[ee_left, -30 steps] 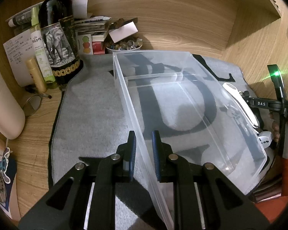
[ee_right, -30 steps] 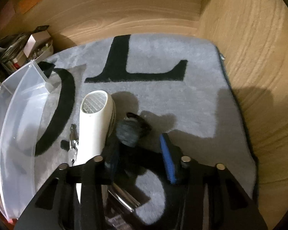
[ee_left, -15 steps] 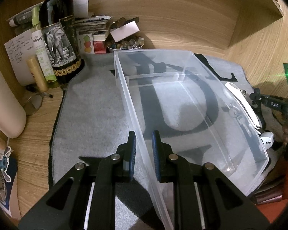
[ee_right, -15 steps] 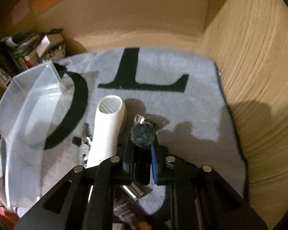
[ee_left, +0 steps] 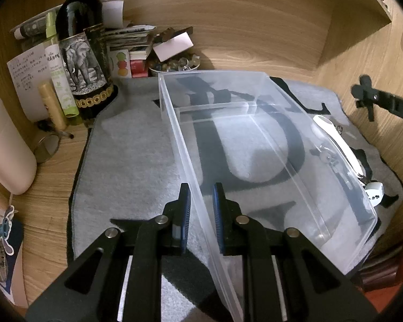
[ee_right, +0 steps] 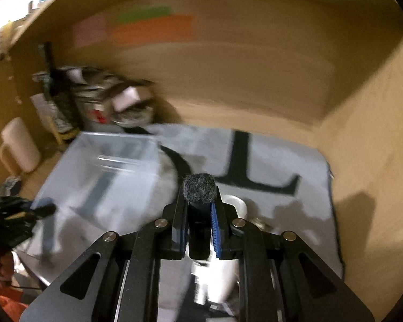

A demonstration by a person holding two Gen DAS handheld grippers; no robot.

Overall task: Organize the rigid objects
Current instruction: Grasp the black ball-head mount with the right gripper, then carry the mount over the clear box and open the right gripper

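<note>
While lifted above the mat point(ee_right: 295, 214), fuzzy-headed mic point(ee_right: 199, 189) clamped in right hand-held gripper point(ee_right: 200, 201), beside clear bin point(ee_right: 107, 177). Bin wall point(ee_left: 190, 177) pinched between left hand-held gripper point(ee_left: 200, 197) fingers. White dryer point(ee_left: 335, 142) just beyond bin.

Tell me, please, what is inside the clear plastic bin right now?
The clear plastic bin holds nothing; only the grey mat with black letters shows through its floor. Its near corner is hidden behind the left tool.

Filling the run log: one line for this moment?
left gripper: shut on bin wall | right gripper: shut on fuzzy-tipped black object, raised above mat
</note>
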